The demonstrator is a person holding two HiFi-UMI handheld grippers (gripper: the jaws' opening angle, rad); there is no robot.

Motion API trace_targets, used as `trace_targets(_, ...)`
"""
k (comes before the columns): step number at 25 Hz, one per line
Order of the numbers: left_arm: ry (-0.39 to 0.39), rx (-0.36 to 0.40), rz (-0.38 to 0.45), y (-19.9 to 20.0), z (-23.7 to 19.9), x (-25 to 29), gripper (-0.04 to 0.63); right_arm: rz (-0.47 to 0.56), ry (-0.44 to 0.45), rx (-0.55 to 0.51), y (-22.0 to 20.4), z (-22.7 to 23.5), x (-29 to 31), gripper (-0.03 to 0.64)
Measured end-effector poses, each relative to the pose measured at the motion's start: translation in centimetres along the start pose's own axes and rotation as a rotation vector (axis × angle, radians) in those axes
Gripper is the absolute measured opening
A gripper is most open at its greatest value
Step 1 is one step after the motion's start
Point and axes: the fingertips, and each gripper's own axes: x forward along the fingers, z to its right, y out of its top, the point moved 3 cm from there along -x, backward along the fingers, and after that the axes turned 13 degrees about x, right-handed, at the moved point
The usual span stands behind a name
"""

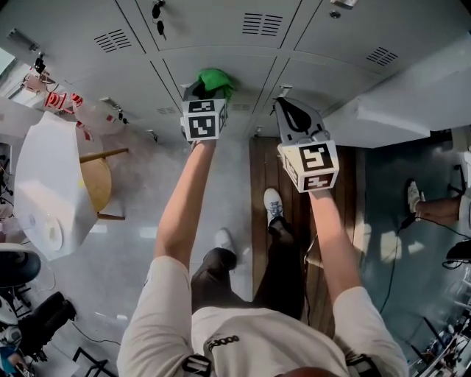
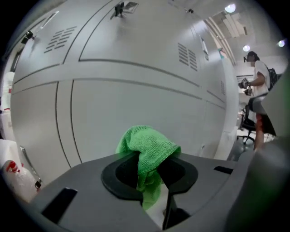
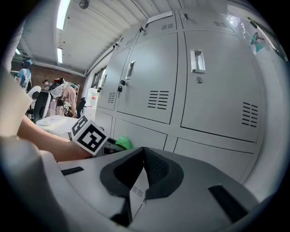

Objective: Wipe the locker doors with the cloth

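The locker doors (image 1: pixel 221 55) are big and grey, and I think I could miss lots of spots, because I only have a small wad to rub them with. My right tongs (image 3: pixel 144 170) are pressed together with nothing in them. They are up near the doors, just beside my other arm. If I swing wide, they could bang the metal or bump my left side. My left tongs (image 2: pixel 149 174) are pinching the green cloth (image 2: pixel 147 147). It pokes out past the tips, close to a lower door, but I cannot tell if it touches. Only a little bit of it sticks out. If I push too hard or tip my hand, the hard tips could scrape the paint instead of the soft part. The cloth looks held by just one fold, so a strong rub might drag it loose and drop it. Up higher, small keys (image 2: pixel 120 8) hang from a lock, and I think the cloth could catch on them.
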Motion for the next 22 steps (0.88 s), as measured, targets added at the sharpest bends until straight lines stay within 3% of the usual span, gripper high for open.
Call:
trace_targets(2,-0.014,0.016,-0.06,-3.1,-0.1,1.0,0.109,-0.007,0.016,0.004,-1.4,-0.8,1.0,0.009)
trace_targets(8,-0.033,-0.047,-0.15,-12.2,-0.2,4.1,0.109,-0.033,0.055,0.018,-6.5,-2.1,3.7,0.009)
trace_targets(14,0.004,-0.037,-0.233,-19.9,0.4,6.9,0.109,-0.037,0.032,-0.01,-11.2,-0.9,6.0,0.009)
trace_targets(18,0.032,-0.083,-0.263,-23.3,-0.4,7.9,0.109,-0.05,0.036,-0.019,-13.2,-0.7,7.2,0.009)
trace_targets(22,0.098,-0.056,-0.279,-23.6,-1.8,7.0,0.109,-0.055,0.046,-0.043,-13.1,-1.2,7.3,0.009)
